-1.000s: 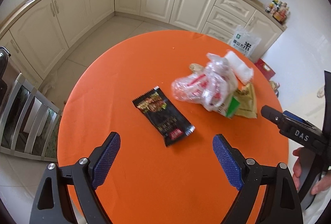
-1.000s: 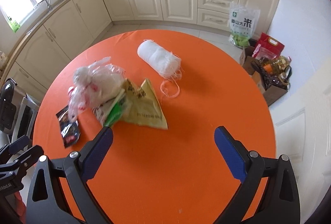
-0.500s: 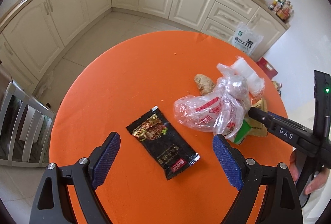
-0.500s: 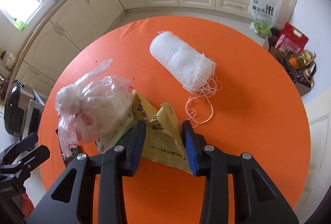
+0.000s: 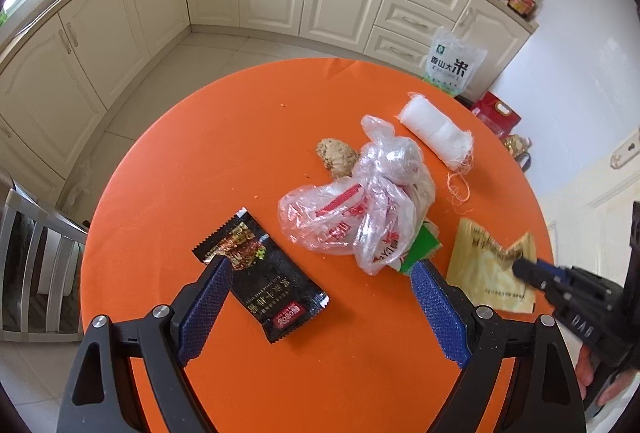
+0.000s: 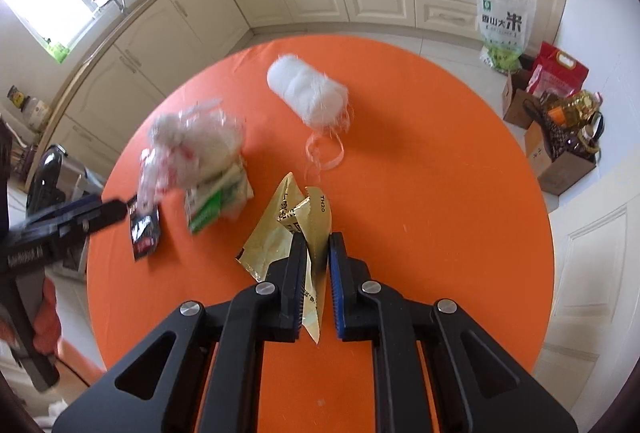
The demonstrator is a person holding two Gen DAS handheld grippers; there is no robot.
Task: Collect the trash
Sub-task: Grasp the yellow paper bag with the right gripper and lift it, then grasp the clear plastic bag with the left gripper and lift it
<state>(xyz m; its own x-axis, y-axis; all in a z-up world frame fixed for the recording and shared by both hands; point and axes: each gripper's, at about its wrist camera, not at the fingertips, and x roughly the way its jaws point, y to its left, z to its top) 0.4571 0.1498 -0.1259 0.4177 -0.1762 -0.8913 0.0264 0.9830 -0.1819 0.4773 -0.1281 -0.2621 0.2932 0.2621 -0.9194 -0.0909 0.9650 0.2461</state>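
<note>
My right gripper [image 6: 316, 239] is shut on a crumpled yellow wrapper [image 6: 276, 233], which is pinched between its blue pads and pulled clear of the pile. The left wrist view shows the same yellow wrapper [image 5: 484, 273] at the right gripper's tip [image 5: 520, 269]. My left gripper [image 5: 320, 267] stands open above a black snack wrapper [image 5: 264, 285] lying flat on the orange table [image 5: 192, 161]; its left finger overlaps the wrapper's edge. A knotted clear plastic bag [image 5: 360, 209] lies on a green-white packet [image 6: 212, 201].
A ginger piece [image 5: 336, 157], a white gauze roll [image 5: 436, 131] and loose orange thread [image 5: 458, 189] lie further back on the table. A rice bag [image 6: 502, 21] and boxes [image 6: 560, 149] stand on the floor at right. A chair [image 5: 36, 261] is at left.
My right gripper shut on the yellow wrapper and drew it away from the plastic bag pile. My left gripper moved closer over the black wrapper, still open.
</note>
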